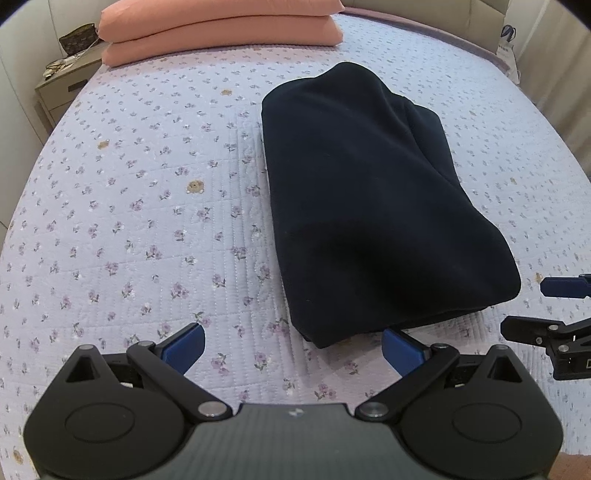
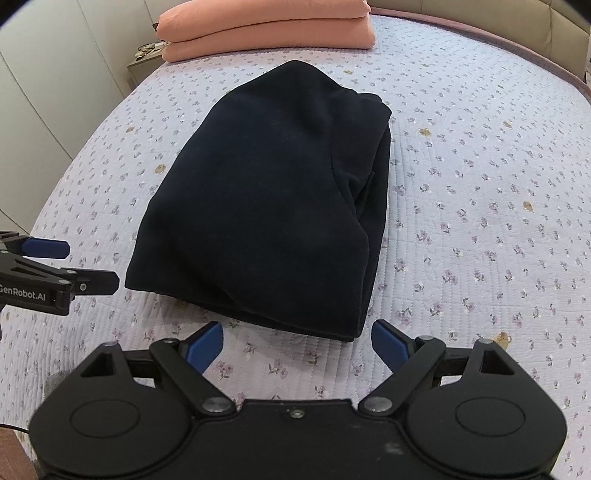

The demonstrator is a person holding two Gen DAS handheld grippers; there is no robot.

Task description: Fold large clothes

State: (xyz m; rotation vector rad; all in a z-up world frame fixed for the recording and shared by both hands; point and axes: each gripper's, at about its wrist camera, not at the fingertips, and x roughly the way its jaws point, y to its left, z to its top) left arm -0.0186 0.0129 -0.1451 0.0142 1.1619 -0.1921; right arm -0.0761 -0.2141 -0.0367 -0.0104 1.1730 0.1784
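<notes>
A dark navy garment lies folded into a thick rectangular bundle on the floral quilted bed; it also shows in the right wrist view. My left gripper is open and empty, just in front of the bundle's near left corner. My right gripper is open and empty, just in front of the bundle's near edge. The right gripper also shows at the right edge of the left wrist view. The left gripper also shows at the left edge of the right wrist view. Neither touches the garment.
Two stacked salmon pillows lie at the head of the bed, also in the right wrist view. A nightstand with a patterned bag stands at the far left. A white bag hangs far right. Wardrobe panels line the left.
</notes>
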